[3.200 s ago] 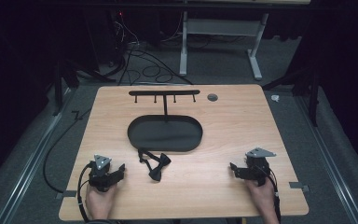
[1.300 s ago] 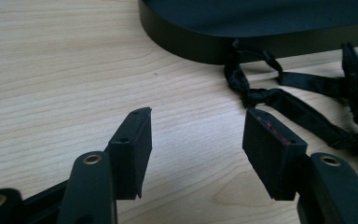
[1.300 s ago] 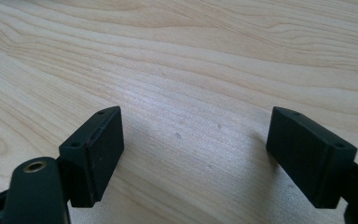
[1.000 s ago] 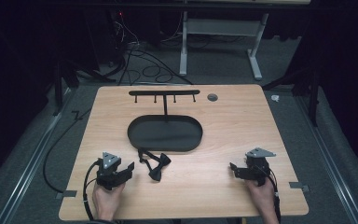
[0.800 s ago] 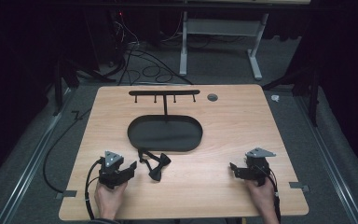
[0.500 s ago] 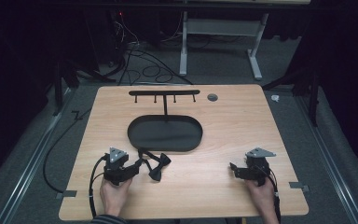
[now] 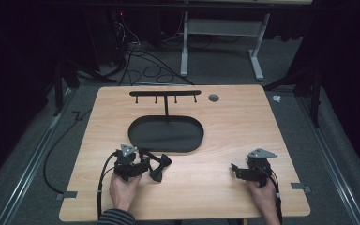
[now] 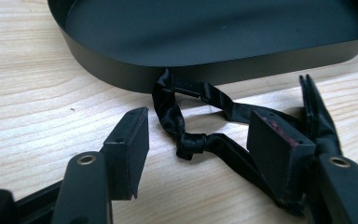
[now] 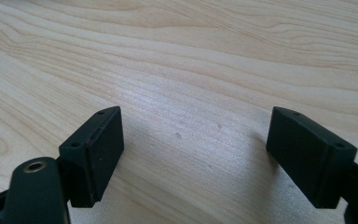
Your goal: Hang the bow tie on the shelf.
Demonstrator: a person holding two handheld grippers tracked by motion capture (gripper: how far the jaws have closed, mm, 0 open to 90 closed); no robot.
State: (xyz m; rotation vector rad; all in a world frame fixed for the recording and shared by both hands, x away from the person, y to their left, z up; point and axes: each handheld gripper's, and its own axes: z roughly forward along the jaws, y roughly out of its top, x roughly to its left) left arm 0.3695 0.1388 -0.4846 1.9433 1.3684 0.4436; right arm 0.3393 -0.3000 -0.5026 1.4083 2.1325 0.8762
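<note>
Left gripper view: the left gripper [image 8: 196, 140] has slid up to the black bow tie [image 8: 200, 140], jaws just widened around its strap, not yet gripping; pickup looks imminent.

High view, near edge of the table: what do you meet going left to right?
left gripper → black bow tie → right gripper

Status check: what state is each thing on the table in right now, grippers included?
Left gripper: open, jaws just widened, straddling the strap, pads not pressing.
Right gripper: open, nothing between its jaws.
Bow tie: lying on the table, strap knotted, touching the tray wall.
Tray: empty.
Hook rack: upright, nothing hanging.
</note>
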